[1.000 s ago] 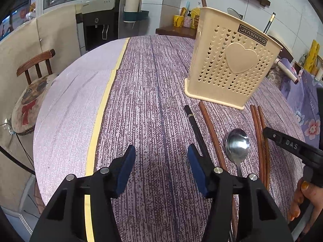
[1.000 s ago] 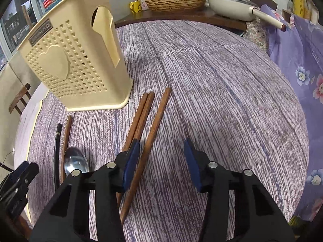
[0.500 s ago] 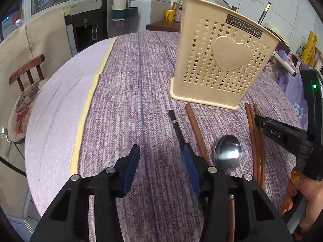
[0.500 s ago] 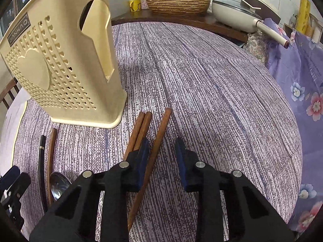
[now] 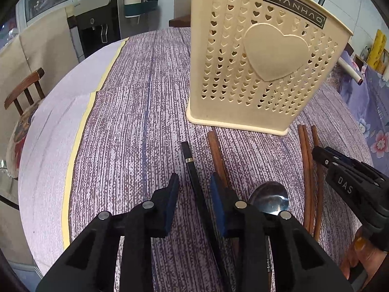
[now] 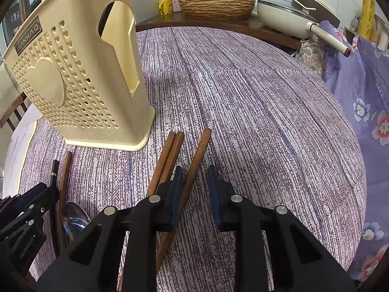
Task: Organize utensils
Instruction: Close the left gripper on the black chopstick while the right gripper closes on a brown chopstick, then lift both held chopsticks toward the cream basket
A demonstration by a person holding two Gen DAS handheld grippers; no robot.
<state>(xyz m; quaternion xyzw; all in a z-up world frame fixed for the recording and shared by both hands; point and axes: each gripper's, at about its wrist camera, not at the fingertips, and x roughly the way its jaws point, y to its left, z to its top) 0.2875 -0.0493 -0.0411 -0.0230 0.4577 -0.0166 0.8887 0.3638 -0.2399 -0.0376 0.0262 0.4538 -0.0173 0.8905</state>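
Left gripper (image 5: 193, 182), angled down over the table (image 5: 136, 121), is straddling the black chopstick (image 5: 192, 170) with jaws spread, neither pad touching it. Right gripper (image 6: 194, 177), equally low, is bracketing a single brown chopstick (image 6: 194, 165), jaws apart. A brown pair (image 6: 167, 158) is lying just beside it. The spoon (image 5: 268, 197) is resting between the grippers. The cream utensil holder (image 5: 262, 56) is standing upright beyond.
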